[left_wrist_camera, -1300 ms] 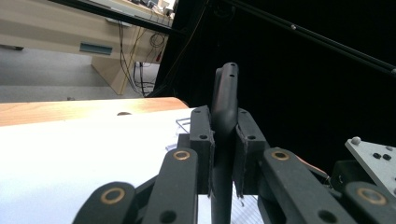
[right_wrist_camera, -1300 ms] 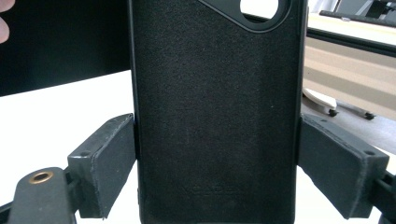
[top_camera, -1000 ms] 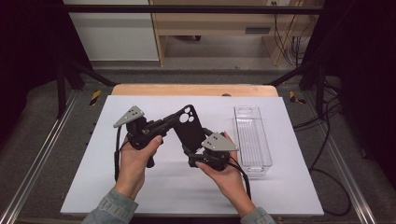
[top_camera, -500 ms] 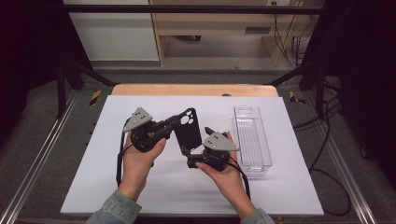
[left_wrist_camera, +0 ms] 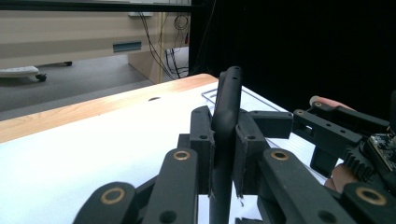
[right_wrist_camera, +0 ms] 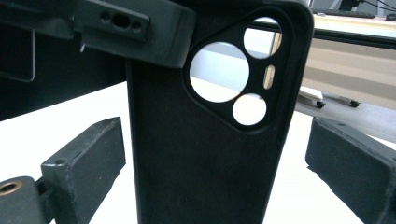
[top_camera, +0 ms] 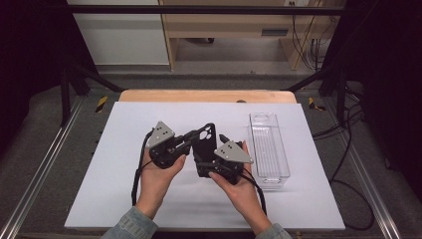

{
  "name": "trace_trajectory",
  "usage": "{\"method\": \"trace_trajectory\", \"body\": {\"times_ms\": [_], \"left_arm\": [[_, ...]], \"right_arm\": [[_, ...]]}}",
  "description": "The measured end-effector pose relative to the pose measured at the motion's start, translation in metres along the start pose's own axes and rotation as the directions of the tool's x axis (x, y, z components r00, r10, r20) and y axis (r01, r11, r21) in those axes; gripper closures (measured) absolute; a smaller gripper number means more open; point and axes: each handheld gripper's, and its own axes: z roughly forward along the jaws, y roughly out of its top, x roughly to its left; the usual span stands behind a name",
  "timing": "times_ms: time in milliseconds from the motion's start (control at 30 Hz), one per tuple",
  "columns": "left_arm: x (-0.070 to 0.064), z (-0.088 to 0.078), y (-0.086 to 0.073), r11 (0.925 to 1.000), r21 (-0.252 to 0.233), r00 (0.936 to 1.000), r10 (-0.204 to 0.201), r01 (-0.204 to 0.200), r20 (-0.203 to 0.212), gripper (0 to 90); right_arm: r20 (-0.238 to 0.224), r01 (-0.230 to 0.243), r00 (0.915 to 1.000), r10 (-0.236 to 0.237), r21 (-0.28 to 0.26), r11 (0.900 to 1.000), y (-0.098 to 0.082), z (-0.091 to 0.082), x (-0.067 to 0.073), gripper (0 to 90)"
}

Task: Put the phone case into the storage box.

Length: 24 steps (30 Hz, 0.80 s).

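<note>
left gripper (top_camera: 191,135) is clamped on a black phone case (top_camera: 205,149), its two jaws pressed flat against both faces of the case's thin edge, as the left gripper view (left_wrist_camera: 223,154) shows close up. right gripper (top_camera: 209,162) sits just beside it with its jaws spread wide; in the right gripper view (right_wrist_camera: 219,154) the case (right_wrist_camera: 205,154) stands between them with a gap on either side, touching neither pad. the case has a rounded camera cut-out with three round holes and a small slot near its top corner. it is held up off the table, between the two hands, roughly over the middle of the mat.

left hand (top_camera: 158,174) and right hand (top_camera: 239,184) come in from the near edge, each with a denim-coloured cuff, and a black cable trails from each gripper.

white mat (top_camera: 109,189) covers most of the table. on it, to the right of the hands and close to the right gripper, lies a clear plastic tray (top_camera: 268,144), long and narrow, running away from the person. beyond the mat a strip of bare wooden tabletop (top_camera: 206,95) shows along the far edge.

metal rails (top_camera: 40,174) flank the table on both sides. farther off is grey floor (top_camera: 219,67), a pale cabinet, a wooden bench, and loose cables (top_camera: 303,35) at the far right against dark curtains.
</note>
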Motion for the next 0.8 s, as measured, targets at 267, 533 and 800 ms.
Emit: {"method": "trace_trajectory", "body": {"times_ms": [267, 533, 800], "left_arm": [[-0.005, 0.0027, -0.0034, 1.0, 0.004, 1.0, 0.0, 0.0, 0.007, 80.9], [-0.008, 0.0034, -0.0036, 0.9998, -0.001, 0.9995, -0.019, 0.019, 0.026, 80.9], [-0.0098, 0.005, -0.0062, 0.9989, 0.003, 0.998, -0.046, 0.046, 0.043, 80.8]], "right_arm": [[-0.02, -0.001, 0.9998, 0.002, 0.013, 1.0, -0.0022, 0.0014, 0.001, 6.0], [-0.022, -0.016, 0.9996, 0.016, 0.037, 0.999, -0.0056, 0.0032, -0.001, 7.5], [-0.019, -0.04, 0.999, 0.041, 0.062, 0.997, -0.0084, 0.0046, -0.0037, 10.3]]}}
